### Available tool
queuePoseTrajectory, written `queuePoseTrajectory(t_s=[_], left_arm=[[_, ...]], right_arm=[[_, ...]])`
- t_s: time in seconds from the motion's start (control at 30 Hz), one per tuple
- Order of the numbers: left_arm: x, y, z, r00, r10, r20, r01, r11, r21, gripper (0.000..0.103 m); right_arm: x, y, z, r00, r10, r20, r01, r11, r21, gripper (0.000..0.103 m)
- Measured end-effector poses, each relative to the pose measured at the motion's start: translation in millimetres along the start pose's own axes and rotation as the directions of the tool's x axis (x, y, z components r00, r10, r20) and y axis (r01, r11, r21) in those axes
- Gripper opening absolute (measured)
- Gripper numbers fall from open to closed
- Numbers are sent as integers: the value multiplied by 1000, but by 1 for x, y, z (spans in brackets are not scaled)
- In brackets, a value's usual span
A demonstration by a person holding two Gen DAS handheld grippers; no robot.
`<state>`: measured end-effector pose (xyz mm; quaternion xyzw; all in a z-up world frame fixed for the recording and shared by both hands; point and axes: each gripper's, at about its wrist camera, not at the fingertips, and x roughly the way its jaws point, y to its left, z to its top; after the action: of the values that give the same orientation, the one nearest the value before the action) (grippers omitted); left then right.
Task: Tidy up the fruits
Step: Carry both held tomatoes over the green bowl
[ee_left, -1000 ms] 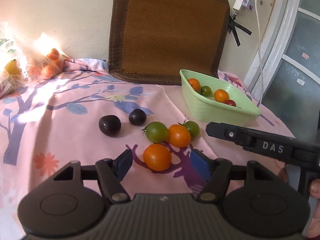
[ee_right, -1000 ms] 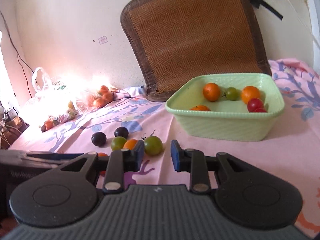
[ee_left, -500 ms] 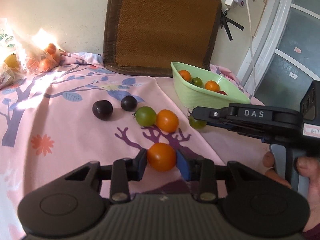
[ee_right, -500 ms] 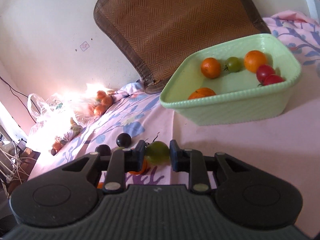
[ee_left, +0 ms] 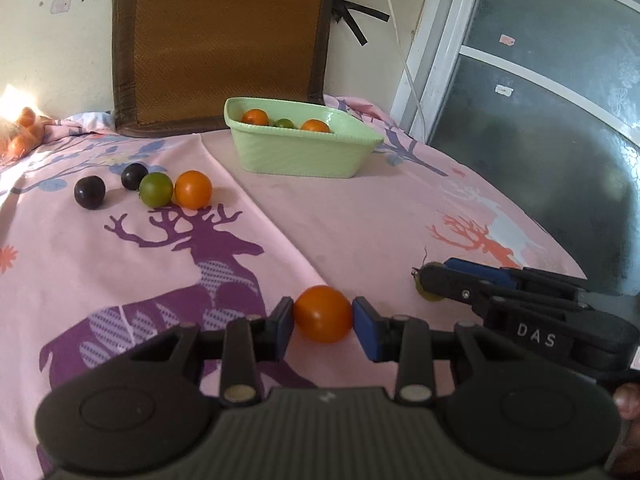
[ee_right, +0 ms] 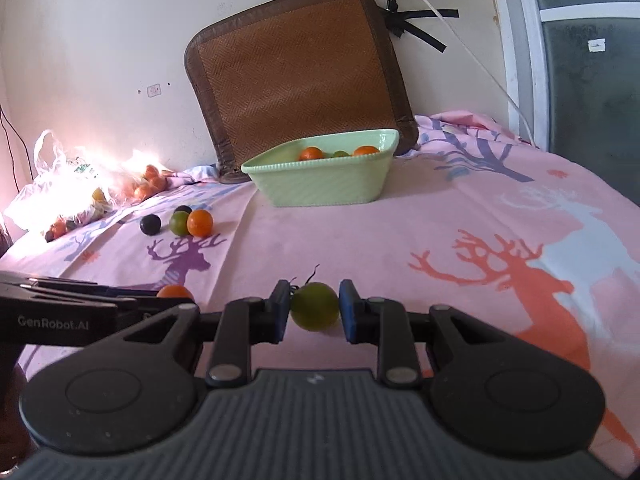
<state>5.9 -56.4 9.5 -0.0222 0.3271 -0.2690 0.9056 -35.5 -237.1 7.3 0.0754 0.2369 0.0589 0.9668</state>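
The left gripper [ee_left: 323,315] is closed on an orange tomato [ee_left: 323,313]: both blue pads [ee_left: 365,334] press its sides, with the fruit seated at the fingertips above the pink cloth [ee_left: 360,216]. The right gripper [ee_right: 314,307] is closed on a green tomato [ee_right: 315,306] in the same manner, its curled stem projecting up and to the left of the fingers.

Well ahead of both pairs of fingers stands the green basket [ee_left: 296,152], close to a brown woven mat [ee_left: 224,40] at the wall. The basket holds 2 orange fruits and 1 green fruit above its rim; any contents lower down are hidden by its wall.

Ahead and to the left of the left fingers, 4 loose fruits lie on the cloth: 2 dark plums [ee_left: 89,192], a green tomato on the cloth [ee_left: 156,189] and an orange tomato on the cloth [ee_left: 193,190], the last 2 touching.

In the left wrist view, the right gripper's fingers cover most of the green tomato. In the right wrist view, the left gripper covers the lower part of the orange tomato. A plastic bag [ee_right: 60,192] far left is overexposed; its contents are hard to identify.
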Motion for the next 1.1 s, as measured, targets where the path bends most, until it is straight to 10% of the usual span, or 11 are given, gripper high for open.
queuePoseTrajectory(t_s=[0.53, 0.8, 1.1], left_arm=[[-8, -12, 0, 998, 56, 18, -57, 997, 47, 54], [-3, -7, 2, 1000, 26, 2, -26, 999, 30, 32], [14, 8, 99, 994, -21, 105, 21, 1000, 4, 33]], right_arm=[[2, 4, -10, 1000, -13, -16, 12, 999, -51, 34], [3, 7, -10, 1000, -23, -6, 22, 995, -93, 30], [24, -2, 47, 994, 9, 106, -4, 999, -45, 30]])
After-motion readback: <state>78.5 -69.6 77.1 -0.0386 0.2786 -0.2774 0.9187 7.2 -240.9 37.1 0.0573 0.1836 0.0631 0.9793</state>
